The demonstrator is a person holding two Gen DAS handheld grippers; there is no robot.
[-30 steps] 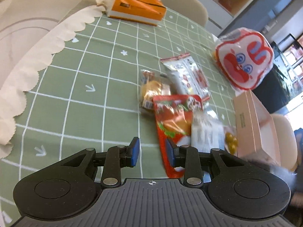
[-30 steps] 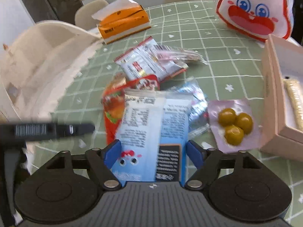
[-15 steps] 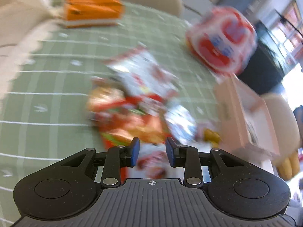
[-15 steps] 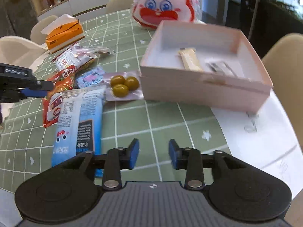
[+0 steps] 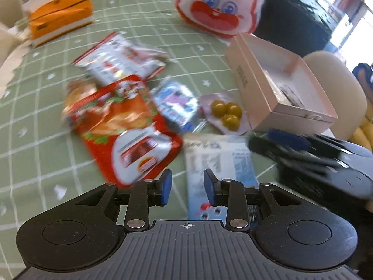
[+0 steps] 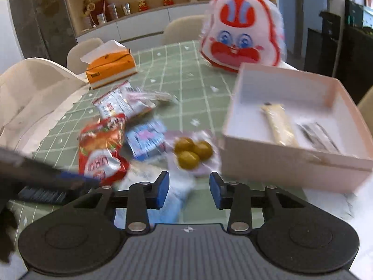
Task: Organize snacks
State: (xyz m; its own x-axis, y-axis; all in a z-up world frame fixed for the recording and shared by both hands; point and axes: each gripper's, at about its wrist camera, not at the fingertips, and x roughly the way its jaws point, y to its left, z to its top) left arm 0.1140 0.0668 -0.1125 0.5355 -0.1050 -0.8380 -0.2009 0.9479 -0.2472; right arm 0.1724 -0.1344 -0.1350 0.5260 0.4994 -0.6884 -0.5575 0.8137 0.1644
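Snack packets lie in a pile on the green checked tablecloth (image 5: 35, 121). They include a red packet (image 5: 130, 126) (image 6: 100, 147), a small blue packet (image 5: 177, 103) (image 6: 146, 138), a clear packet of three green balls (image 5: 225, 114) (image 6: 192, 150) and a long blue-and-white packet (image 5: 219, 158) (image 6: 149, 170). The pink box (image 5: 263, 93) (image 6: 279, 163) holds a beige bar (image 6: 279, 126) and a dark striped packet (image 6: 317, 137). My left gripper (image 5: 187, 190) hovers open over the near end of the long packet. My right gripper (image 6: 188, 190) is open with a narrow gap and holds nothing.
A white-and-red packet (image 5: 116, 58) lies farther back. A bunny-face bag (image 5: 219, 4) (image 6: 242, 30) stands behind the box. An orange tissue box (image 5: 58, 16) (image 6: 112, 67) sits at the far left. Pale chairs ring the table. Each gripper shows blurred in the other's view.
My right gripper's jaws narrowed from wide around the long packet, which stayed on the table, and its view swung toward the pink box. My left gripper swept right across the pile.
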